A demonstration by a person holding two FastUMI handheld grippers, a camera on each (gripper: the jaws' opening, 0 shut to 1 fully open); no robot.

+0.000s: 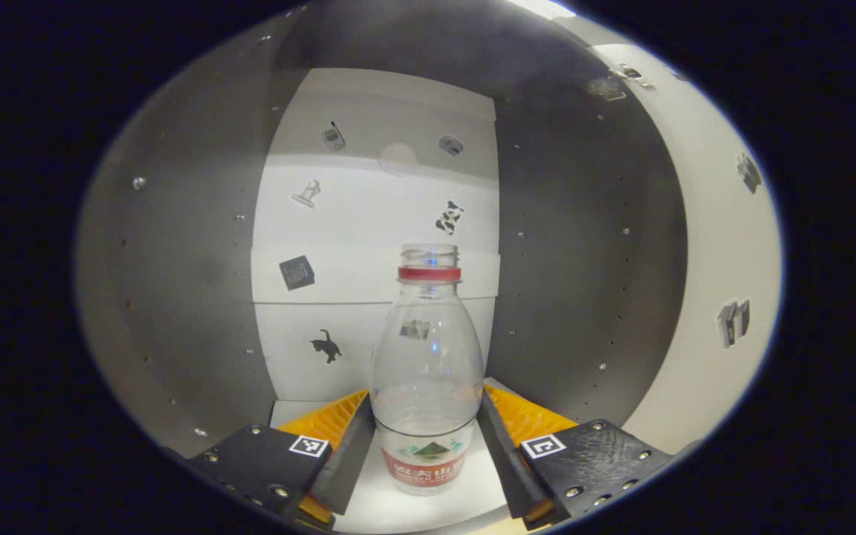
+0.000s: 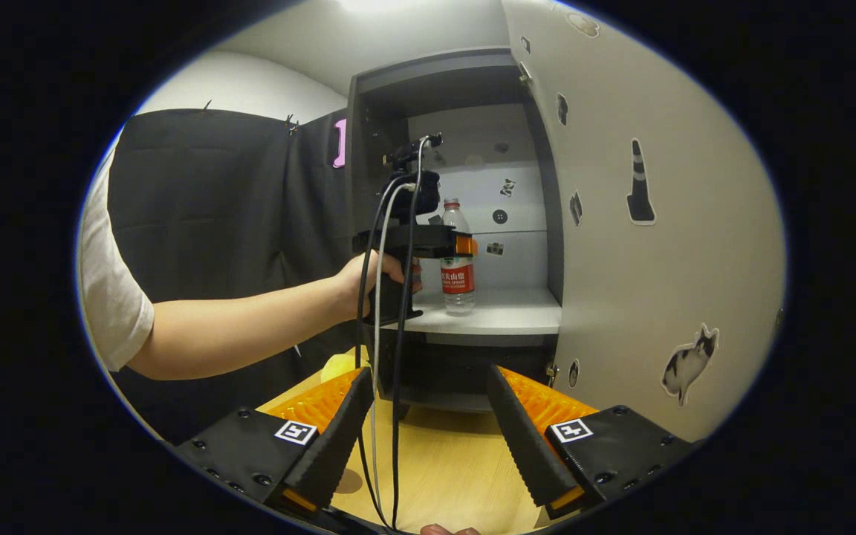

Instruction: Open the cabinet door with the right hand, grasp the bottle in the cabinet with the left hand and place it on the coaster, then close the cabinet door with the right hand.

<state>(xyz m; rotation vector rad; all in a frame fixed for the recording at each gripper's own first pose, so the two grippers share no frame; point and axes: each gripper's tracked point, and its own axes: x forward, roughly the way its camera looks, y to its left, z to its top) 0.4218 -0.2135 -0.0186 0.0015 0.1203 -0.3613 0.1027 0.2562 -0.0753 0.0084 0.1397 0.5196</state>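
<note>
Second step in hand: door already swung open, left gripper (image 1: 428, 446) reaching into the grey cabinet (image 2: 465, 82) for the clear plastic bottle with a red neck ring and red label (image 1: 428, 371). Bottle standing upright on the white cabinet shelf (image 2: 502, 312), near its front edge, capless by the look of it and almost empty, so probably light and easy to tip. Left fingers (image 1: 350, 446) spread apart on either side of the bottle's lower body, close against it but not yet clearly pressing. Next move, by judgement: closing squarely on the bottle, lifting clear of the shelf, then carrying out and down to the coaster. Right gripper (image 2: 428, 431) hanging back from the cabinet above the pale wooden desk (image 2: 458, 468), fingers apart and holding nothing, beside the open white cabinet door with animal stickers (image 2: 658, 223).
</note>
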